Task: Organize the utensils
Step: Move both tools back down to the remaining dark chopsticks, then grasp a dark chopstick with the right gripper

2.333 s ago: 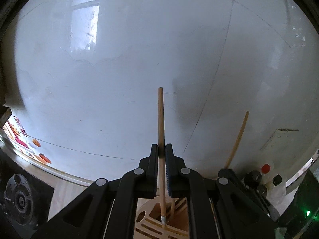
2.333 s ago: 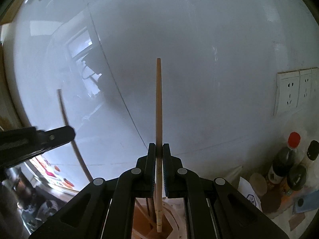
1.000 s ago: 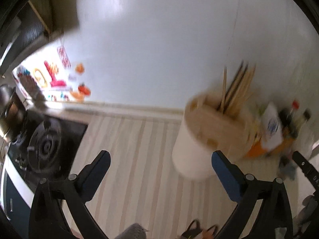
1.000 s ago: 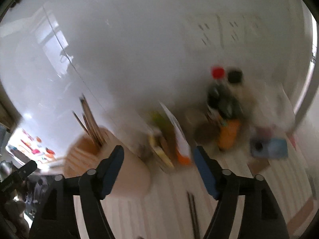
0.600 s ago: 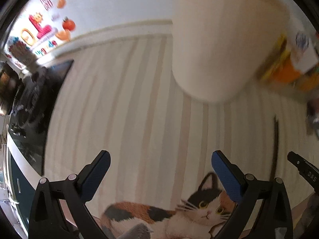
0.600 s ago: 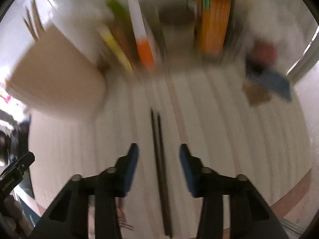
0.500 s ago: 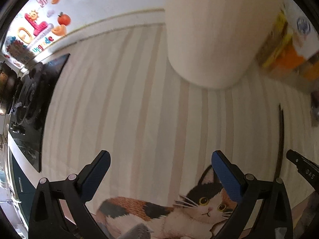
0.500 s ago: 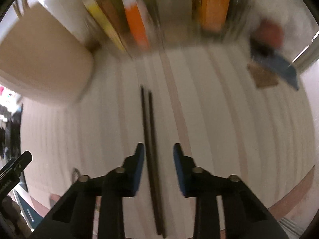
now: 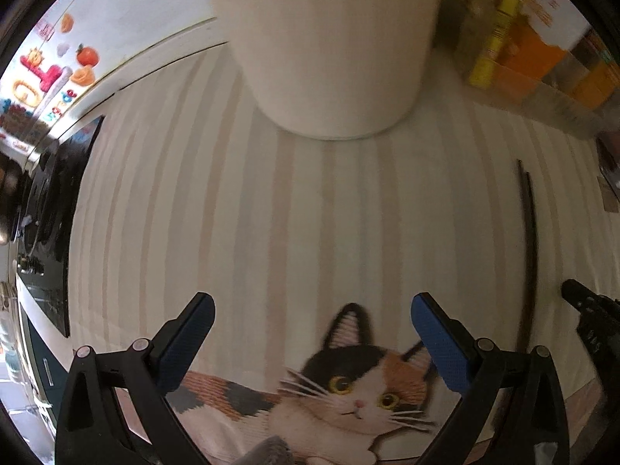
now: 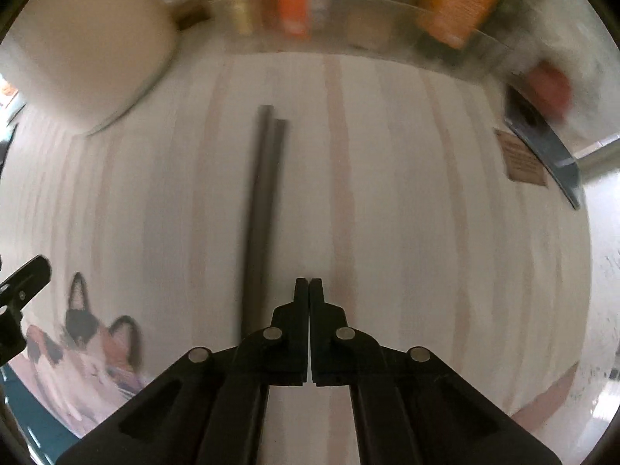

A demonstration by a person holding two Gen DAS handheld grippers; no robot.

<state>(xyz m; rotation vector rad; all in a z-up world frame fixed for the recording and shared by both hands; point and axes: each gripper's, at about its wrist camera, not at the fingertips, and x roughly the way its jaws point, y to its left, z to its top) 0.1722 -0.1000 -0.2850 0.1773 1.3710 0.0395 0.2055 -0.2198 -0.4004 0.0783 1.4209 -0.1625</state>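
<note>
Both grippers point down at the striped mat (image 10: 407, 201). The right gripper (image 10: 309, 285) has its jaws pressed together with nothing between them — the dark chopsticks (image 10: 263, 209) lie flat on the mat just beside its left finger, running straight ahead of the tips, the two sticks touching side by side. The left gripper (image 9: 310, 321) has its jaws spread wide over the cat picture (image 9: 348, 383), nothing between its blue pads (image 9: 438, 345); ahead of the jaws stands the white utensil holder (image 9: 333, 50), and the same chopsticks (image 9: 529, 240) lie well off to the right, outside the right finger.

A couple of seconds back each gripper was clamped on a pale wooden chopstick against the white wall; those sticks are gone from both jaws now, and both views have swung down to the mat. Half a second ago the right jaws straddled the dark pair — now they are closed beside it.

Bare mat lies between the holder and the left jaws. To the right gripper's front, a clear tray edge (image 10: 348, 4) with blurred orange packets (image 10: 461, 4) bounds the mat; the holder (image 10: 81, 50) sits front-left.
</note>
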